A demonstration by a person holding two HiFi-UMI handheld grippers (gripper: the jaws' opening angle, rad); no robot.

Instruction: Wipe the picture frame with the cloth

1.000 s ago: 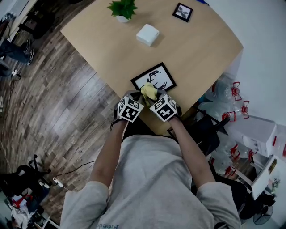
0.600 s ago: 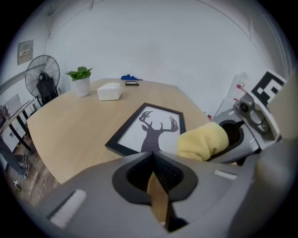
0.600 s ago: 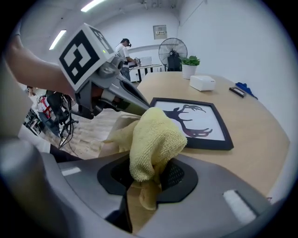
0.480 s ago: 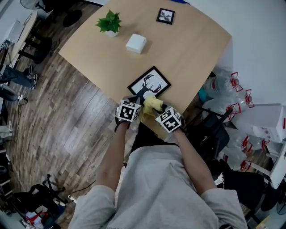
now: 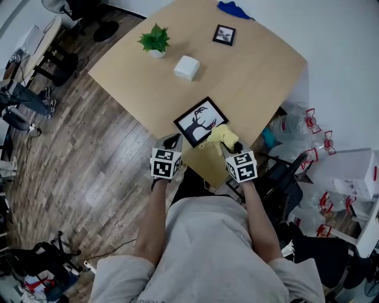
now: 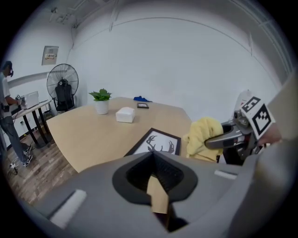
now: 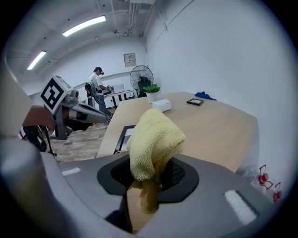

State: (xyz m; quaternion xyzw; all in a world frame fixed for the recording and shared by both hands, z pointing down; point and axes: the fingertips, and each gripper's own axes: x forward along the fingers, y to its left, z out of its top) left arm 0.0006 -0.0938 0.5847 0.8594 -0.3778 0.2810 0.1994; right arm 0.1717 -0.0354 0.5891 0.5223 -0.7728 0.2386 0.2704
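A black picture frame (image 5: 200, 121) with a deer print lies flat near the table's front edge; it also shows in the left gripper view (image 6: 156, 142). My right gripper (image 5: 229, 145) is shut on a bunched yellow cloth (image 5: 221, 135), which hangs just off the frame's right corner. From the right gripper's own camera the cloth (image 7: 151, 139) bulges up out of the gripper (image 7: 151, 173). My left gripper (image 5: 172, 142) sits at the table edge left of the frame. Its jaws (image 6: 153, 162) look shut with nothing between them.
Further back on the wooden table (image 5: 254, 71) stand a potted plant (image 5: 155, 40), a white box (image 5: 186, 67), a small framed picture (image 5: 224, 34) and a blue cloth (image 5: 233, 9). Water bottles (image 5: 296, 124) stand on the floor to the right. A person (image 7: 97, 86) works far off.
The two grippers were close together with the cloth between them. They are now apart: the right one has moved right with the cloth, and the left has let go and shifted left.
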